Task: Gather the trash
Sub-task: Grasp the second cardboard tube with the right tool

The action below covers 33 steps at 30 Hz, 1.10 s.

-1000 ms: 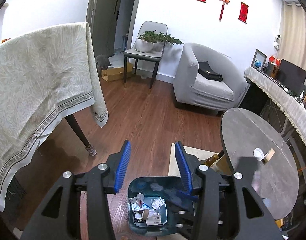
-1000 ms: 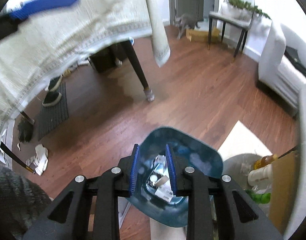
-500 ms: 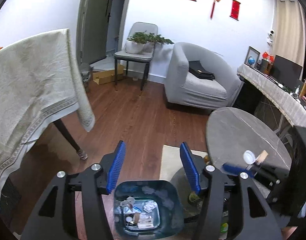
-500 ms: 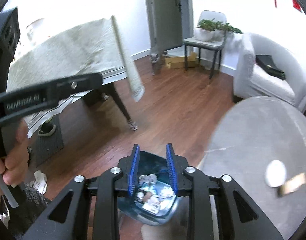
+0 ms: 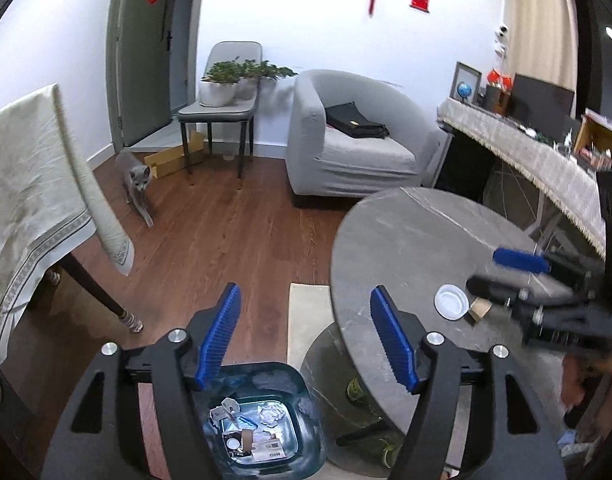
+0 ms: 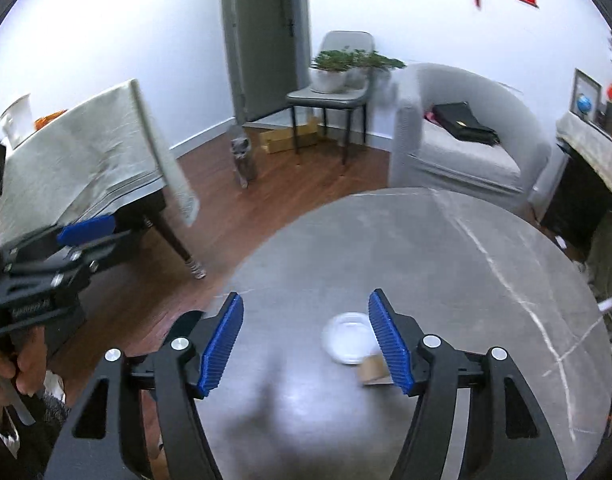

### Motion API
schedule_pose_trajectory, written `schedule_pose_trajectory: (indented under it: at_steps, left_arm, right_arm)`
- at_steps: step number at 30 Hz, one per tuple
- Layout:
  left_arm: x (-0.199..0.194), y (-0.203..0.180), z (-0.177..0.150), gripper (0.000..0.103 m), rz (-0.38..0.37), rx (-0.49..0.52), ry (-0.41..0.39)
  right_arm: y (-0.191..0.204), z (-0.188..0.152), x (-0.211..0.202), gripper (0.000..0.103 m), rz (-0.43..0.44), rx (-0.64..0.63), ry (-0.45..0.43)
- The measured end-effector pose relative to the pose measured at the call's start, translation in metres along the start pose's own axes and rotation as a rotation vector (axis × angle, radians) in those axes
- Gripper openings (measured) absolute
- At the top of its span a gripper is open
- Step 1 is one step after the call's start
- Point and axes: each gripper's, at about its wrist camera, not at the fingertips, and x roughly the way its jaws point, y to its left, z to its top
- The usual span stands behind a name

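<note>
A teal trash bin (image 5: 306, 396) stands on the floor below my left gripper (image 5: 306, 336), holding crumpled paper and small packages. The left jaws are opening with nothing between them. On the round grey table (image 6: 446, 248) lie a white plastic lid (image 6: 348, 338) and a small brown cardboard piece (image 6: 372, 370). My right gripper (image 6: 306, 336) hovers over the table, its jaws opening and empty, the lid just inside its right finger. From the left wrist view the lid (image 5: 451, 302), the cardboard piece (image 5: 480, 309) and the right gripper (image 5: 506, 276) above them show on the table (image 5: 406, 240).
A grey cat (image 5: 137, 180) walks on the wood floor near a cloth-covered table (image 5: 30, 184). A grey armchair (image 5: 354, 148) with a black bag, a chair with potted plants (image 5: 222, 96) and a draped sideboard (image 5: 546, 160) line the back. A beige mat (image 5: 306, 320) lies beside the bin.
Both grippers have opened wider. The right gripper swung from above the bin up over the round table. The left gripper shifted right along the bin. The cat walked closer.
</note>
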Motion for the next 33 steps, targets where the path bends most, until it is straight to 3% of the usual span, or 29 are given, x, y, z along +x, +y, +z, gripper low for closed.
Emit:
schedule_pose_trajectory:
  at_steps: [6, 13, 24, 29, 33]
  left_arm:
    - [0.024, -0.027, -0.001, 0.075, -0.055, 0.02, 0.035]
    - [0.048, -0.052, -0.007, 0.075, -0.092, 0.055, 0.071]
    - [0.073, -0.08, -0.009, 0.076, -0.141, 0.068, 0.123]
    - [0.082, -0.087, -0.013, 0.076, -0.145, 0.086, 0.149]
    - [0.085, -0.092, -0.013, 0.076, -0.158, 0.083, 0.158]
  right_arm:
    - [-0.037, -0.004, 0.007, 0.068, -0.023, 0.083, 0.003]
    - [-0.065, -0.024, 0.022, 0.068, 0.041, 0.184, 0.063]
    - [-0.076, -0.034, 0.034, 0.068, 0.092, 0.279, 0.12]
    - [-0.079, -0.035, 0.033, 0.052, 0.083, 0.275, 0.115]
    - [-0.081, -0.035, 0.029, 0.048, 0.083, 0.273, 0.1]
